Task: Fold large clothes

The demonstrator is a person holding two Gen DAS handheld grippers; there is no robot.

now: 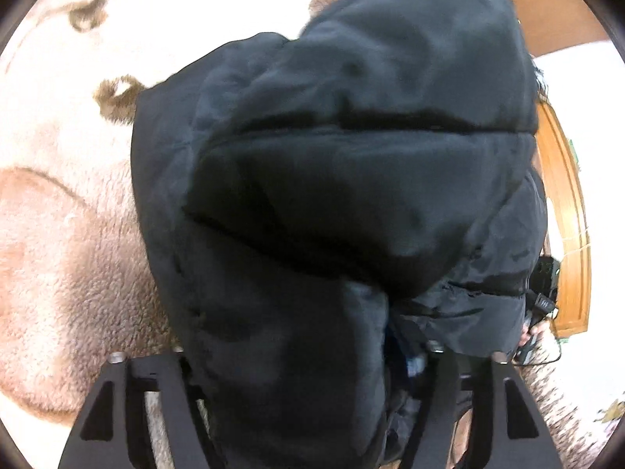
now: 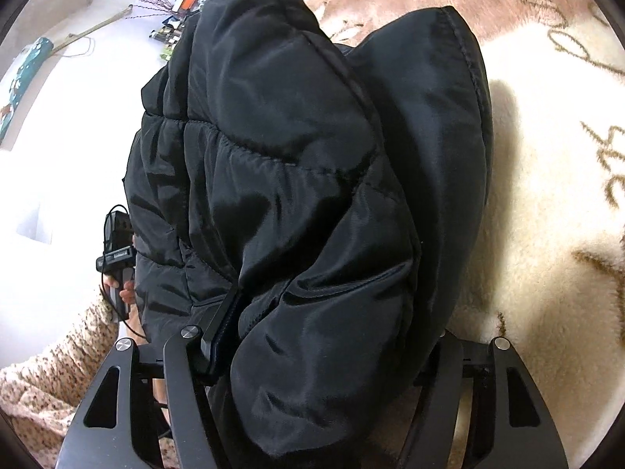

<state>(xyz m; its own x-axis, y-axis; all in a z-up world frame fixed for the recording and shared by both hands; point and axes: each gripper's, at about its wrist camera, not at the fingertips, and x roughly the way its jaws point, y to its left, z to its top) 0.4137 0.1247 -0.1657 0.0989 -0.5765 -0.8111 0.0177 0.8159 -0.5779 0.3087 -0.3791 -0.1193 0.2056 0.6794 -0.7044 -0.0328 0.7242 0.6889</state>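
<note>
A bulky black padded jacket [image 1: 351,164] lies bundled on a fluffy rug and fills both views. In the left wrist view its soft dark lining faces me, and my left gripper [image 1: 308,351] has a thick fold packed between its fingers, which hides the tips. In the right wrist view the shiny quilted shell of the jacket [image 2: 297,179] bulges between the fingers of my right gripper [image 2: 324,324]. The left finger [image 2: 218,312] presses into a fold, and the other finger is buried under fabric. A hand holds the other gripper's handle [image 2: 117,269] just behind the jacket.
The cream and pink rug [image 1: 66,234] with brown markings spreads under and around the jacket, also the rug [image 2: 547,195]. A wooden furniture edge [image 1: 566,211] curves at the right. A speckled sleeve [image 2: 47,375] shows at lower left. Small items [image 2: 172,27] stand far off.
</note>
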